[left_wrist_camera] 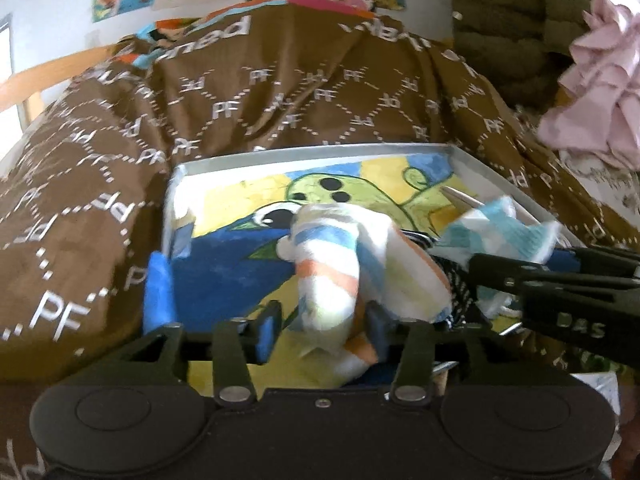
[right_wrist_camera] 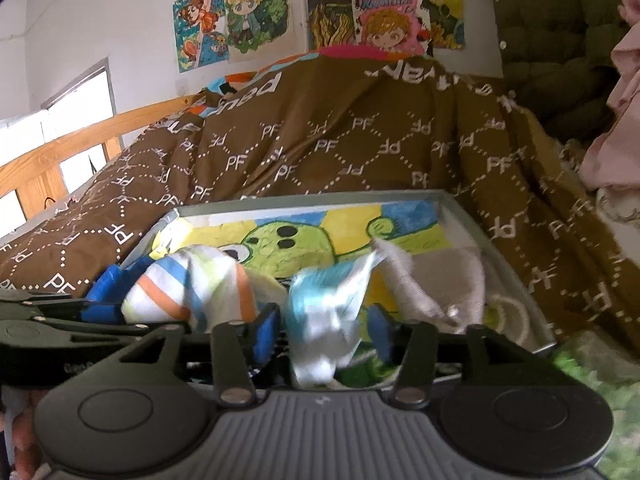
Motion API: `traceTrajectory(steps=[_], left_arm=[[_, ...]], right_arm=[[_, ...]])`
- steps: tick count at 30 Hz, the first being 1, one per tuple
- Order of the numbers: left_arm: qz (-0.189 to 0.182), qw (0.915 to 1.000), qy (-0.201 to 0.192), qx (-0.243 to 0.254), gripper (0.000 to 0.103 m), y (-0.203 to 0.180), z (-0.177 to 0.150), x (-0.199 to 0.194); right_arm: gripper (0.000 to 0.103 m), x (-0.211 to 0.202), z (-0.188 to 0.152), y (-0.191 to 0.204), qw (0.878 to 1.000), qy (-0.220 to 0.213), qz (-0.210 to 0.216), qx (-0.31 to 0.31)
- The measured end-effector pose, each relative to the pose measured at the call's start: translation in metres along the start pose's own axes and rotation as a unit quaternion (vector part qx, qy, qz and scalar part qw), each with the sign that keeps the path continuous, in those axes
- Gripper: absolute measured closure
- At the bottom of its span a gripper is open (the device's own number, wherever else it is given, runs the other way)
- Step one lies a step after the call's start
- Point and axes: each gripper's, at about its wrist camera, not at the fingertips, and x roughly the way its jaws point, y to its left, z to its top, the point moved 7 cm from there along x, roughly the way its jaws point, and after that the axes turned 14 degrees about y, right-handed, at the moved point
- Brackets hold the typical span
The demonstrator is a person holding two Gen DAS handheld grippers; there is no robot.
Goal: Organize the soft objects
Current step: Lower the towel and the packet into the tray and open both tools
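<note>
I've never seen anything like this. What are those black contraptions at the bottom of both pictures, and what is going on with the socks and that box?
There is no robot here. A person holds a two-finger grasping tool in each hand, and each tool carries a wide-angle camera that looks forward along its fingers. So one picture comes from the left tool and the other from the right tool.

Both hover over a shallow tray with a green cartoon drawing inside, resting on a brown blanket printed with "PF". The left tool is closed on a sock with orange and blue stripes. The right tool is closed on a light blue and white sock. A grey cloth lies in the tray beside them. Drawings hang on the wall behind.
</note>
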Motion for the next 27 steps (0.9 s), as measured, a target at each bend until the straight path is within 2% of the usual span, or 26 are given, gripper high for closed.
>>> traceTrajectory(steps=[4, 7, 8, 10, 13, 20, 27], left_arm=[[0.008, 0.9995, -0.021, -0.020, 0.034, 0.004, -0.001, -0.018], [0.011, 0.9986, -0.047, -0.024, 0.026, 0.000, -0.002, -0.042], [0.010, 0.9981, -0.054, -0.027, 0.025, -0.002, -0.003, -0.050], [0.008, 0.9967, -0.073, -0.035, 0.018, -0.005, -0.003, -0.069], [0.015, 0.9937, -0.103, -0.042, 0.006, -0.010, -0.006, -0.099], [0.022, 0.9843, -0.163, -0.063, 0.001, -0.017, -0.017, -0.162], [0.029, 0.9774, -0.195, -0.076, 0.001, -0.021, -0.037, -0.209]], right_arm=[[0.029, -0.027, 0.001, -0.006, 1.000, -0.019, -0.003, 0.002], [0.018, -0.049, 0.000, -0.009, 0.999, -0.035, -0.004, 0.003], [0.016, -0.058, 0.001, -0.009, 0.999, -0.043, -0.004, 0.004], [0.009, -0.073, 0.003, -0.009, 0.998, -0.059, -0.005, 0.004], [0.003, -0.098, 0.007, -0.007, 0.996, -0.084, -0.007, 0.001], [0.001, -0.149, 0.005, -0.007, 0.992, -0.122, 0.000, 0.011], [0.000, -0.194, -0.005, -0.011, 0.988, -0.150, 0.005, 0.028]])
